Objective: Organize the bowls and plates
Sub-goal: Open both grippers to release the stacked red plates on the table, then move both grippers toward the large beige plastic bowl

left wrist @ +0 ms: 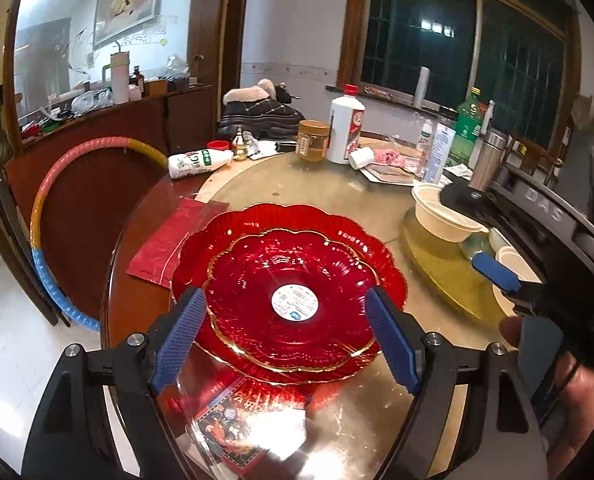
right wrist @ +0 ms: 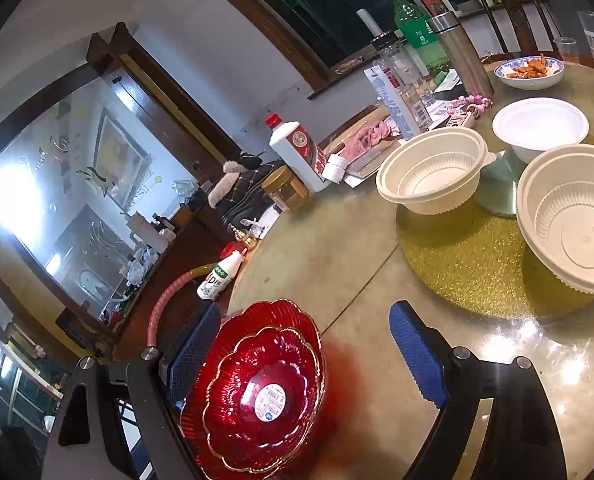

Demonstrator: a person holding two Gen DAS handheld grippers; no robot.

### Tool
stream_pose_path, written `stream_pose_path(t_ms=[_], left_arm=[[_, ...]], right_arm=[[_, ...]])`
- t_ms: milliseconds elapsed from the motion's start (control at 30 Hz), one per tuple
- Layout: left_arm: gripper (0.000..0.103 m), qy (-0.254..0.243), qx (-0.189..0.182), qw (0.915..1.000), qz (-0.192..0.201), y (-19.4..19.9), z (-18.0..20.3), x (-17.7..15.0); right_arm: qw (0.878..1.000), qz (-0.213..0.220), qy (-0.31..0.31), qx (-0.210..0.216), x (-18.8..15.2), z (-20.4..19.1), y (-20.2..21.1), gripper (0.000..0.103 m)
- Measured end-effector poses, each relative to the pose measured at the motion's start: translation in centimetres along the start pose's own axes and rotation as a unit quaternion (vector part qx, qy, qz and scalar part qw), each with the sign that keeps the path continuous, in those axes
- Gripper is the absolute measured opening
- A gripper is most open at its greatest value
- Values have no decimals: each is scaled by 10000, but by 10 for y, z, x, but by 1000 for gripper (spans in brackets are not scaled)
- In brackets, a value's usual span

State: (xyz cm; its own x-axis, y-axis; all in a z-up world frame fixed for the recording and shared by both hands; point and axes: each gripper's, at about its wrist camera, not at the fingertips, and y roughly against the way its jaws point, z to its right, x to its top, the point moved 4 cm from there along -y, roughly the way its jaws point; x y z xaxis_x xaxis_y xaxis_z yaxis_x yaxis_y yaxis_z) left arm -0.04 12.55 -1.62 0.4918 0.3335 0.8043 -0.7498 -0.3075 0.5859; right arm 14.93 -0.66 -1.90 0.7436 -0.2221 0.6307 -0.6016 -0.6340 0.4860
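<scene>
Two red plates (left wrist: 289, 292) seen stacked on the counter (left wrist: 337, 184) — white bowls (right wrist: 433, 170) at two o'clock; left hand-held gripper (left wrist: 285, 340) and right hand-held gripper (right wrist: 309, 364) both spread wide, nothing held.

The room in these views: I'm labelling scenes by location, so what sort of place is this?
Most likely a home dining room at night. A round dining table carries red plates, disposable bowls, a dish of food and bottles, with a cluttered sideboard and dark windows behind.

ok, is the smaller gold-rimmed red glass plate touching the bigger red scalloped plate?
Touching. Left wrist view shows the smaller gold-rimmed red glass plate nested directly on the bigger red scalloped plate.
</scene>
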Motion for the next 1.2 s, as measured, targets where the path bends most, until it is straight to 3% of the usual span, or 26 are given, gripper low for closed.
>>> stream_pose_path(t_ms=[100,300,600,867,1067,1200], left_arm=[[82,-185,-15,9998,-53,-1,7,1],[82,-314,-139,9993,-129,-2,18,2],[82,-707,-395,9962,-334,-7,56,0],[82,-874,-702,9917,-627,-13,92,-7],[82,-1110,-768,9878,-781,-22,121,-8],[82,-1008,-915,9861,-957,-33,138,-6]], right_arm=[[9998,-165,-58,-91,1,1,-2,103],[9964,-685,163,-462,4,11,5,103],[9903,-933,448,-926,16,48,53,103],[9883,-868,54,-1250,29,99,99,103],[9852,-974,-283,-1379,31,131,112,103],[9844,-942,-555,-1376,35,152,121,103]])
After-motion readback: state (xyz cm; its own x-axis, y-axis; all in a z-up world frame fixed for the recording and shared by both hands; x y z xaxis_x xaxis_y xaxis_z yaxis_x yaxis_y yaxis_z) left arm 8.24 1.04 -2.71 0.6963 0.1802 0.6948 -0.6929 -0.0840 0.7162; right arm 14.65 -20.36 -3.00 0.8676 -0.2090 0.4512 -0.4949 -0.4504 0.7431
